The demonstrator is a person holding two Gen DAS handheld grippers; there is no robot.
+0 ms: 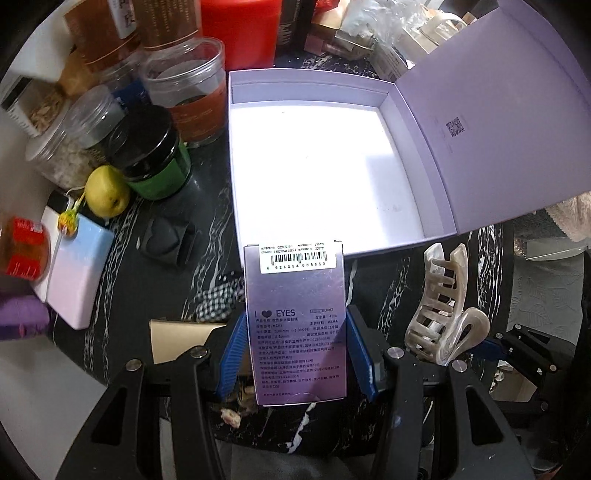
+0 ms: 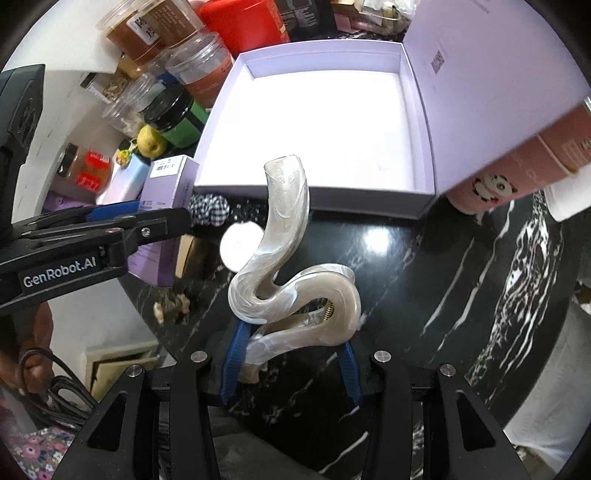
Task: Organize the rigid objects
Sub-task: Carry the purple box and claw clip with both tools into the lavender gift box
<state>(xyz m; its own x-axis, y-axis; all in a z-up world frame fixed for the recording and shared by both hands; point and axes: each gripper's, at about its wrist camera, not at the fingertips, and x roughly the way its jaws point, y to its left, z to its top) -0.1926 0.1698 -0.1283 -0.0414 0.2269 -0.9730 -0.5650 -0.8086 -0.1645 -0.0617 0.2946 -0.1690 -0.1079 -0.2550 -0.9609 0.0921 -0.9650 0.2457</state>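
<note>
My left gripper (image 1: 295,350) is shut on a small purple contact-lens box (image 1: 295,317), held just in front of the near wall of an open lilac gift box (image 1: 236,147); the small box also shows in the right wrist view (image 2: 166,184). The gift box has a bare white floor, and its lid (image 1: 498,129) stands open on the right. My right gripper (image 2: 291,362) is shut on a pearly beige hair claw clip (image 2: 291,266), held above the black marble table short of the gift box (image 2: 314,195). The clip also shows in the left wrist view (image 1: 443,310).
Left of the gift box stand clear jars (image 1: 188,92), a green jar with a black lid (image 1: 155,155), a yellow pear (image 1: 105,192), a pastel power bank (image 1: 77,266) and a red canister (image 1: 240,33). A checked scrunchie (image 2: 210,206) lies near the gift box. A pink panda bottle (image 2: 517,162) stands right.
</note>
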